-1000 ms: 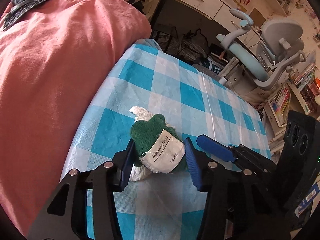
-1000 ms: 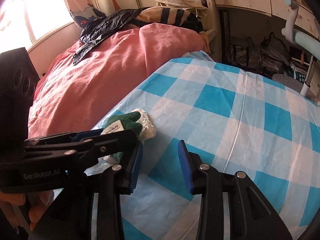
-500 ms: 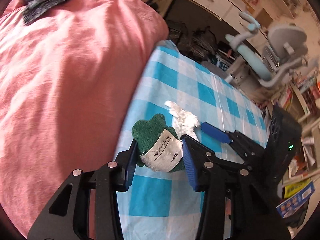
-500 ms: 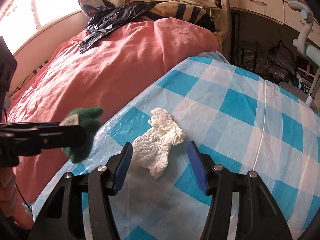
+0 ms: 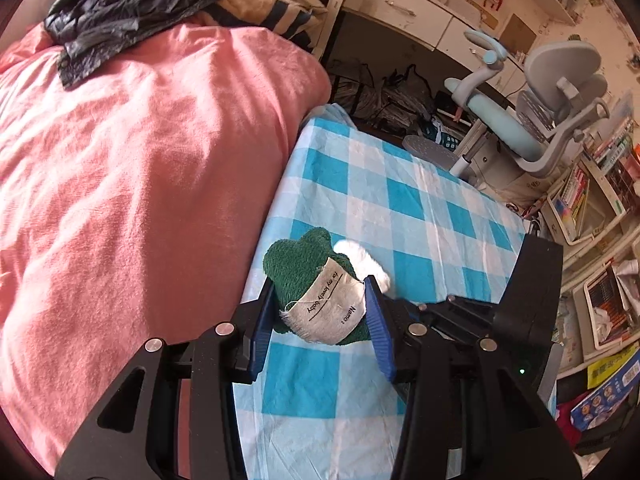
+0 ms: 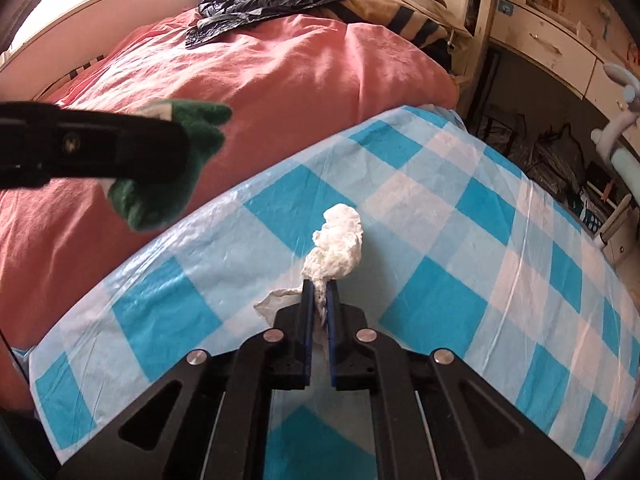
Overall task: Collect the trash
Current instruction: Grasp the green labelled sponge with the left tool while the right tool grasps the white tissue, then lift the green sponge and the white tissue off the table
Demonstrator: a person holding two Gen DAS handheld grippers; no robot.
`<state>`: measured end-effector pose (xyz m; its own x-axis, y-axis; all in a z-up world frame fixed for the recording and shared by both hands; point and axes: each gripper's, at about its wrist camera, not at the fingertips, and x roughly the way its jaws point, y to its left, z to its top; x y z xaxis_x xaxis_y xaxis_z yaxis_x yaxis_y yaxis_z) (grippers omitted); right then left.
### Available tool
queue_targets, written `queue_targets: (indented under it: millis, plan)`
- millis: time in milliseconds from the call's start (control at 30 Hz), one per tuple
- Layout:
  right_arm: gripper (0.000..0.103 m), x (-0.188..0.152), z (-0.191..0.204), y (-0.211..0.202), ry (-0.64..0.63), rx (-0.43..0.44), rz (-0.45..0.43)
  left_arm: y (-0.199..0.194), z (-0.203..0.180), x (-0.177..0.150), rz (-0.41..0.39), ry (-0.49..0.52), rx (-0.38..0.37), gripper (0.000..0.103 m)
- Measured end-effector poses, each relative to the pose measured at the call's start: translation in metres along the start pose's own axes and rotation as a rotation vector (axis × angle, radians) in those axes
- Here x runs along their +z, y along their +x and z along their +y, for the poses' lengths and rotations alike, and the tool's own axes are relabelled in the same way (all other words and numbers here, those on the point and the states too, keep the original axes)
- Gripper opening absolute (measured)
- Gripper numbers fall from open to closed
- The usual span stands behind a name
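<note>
My right gripper (image 6: 319, 294) pinches the tissue (image 6: 338, 246) by its tail, light and limp, tear-prone; left gripper (image 5: 320, 304) clamps the soft toy (image 5: 304, 268).

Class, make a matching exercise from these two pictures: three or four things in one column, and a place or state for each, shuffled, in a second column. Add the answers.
Things:
1. green plush toy
2. white tissue
3. black jacket
4. checked cloth

Places or states:
A. on the pink blanket
B. spread over the table
C. held in the left gripper
D. pinched in the right gripper

Pairs: 1-C, 2-D, 3-A, 4-B
</note>
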<state>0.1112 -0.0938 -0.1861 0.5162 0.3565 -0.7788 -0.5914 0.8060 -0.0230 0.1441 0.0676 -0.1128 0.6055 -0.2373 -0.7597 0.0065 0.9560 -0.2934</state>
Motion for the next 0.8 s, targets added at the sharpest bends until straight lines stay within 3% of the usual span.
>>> queue_targets:
  millis: [133,467,800]
  plan:
    - [0.007,-0.028,-0.017,-0.036,0.107,0.027,0.011,-0.026,-0.010,-0.021,-0.020,0.011,-0.013,0.041]
    - [0.007,-0.088,-0.040,-0.134,0.308,0.033,-0.062,-0.082,-0.030,-0.068,-0.087,0.019,-0.067,0.041]
    - [0.007,-0.091,-0.059,-0.130,0.411,0.070,-0.120,-0.101,-0.043,-0.060,-0.144,0.055,-0.068,0.042]
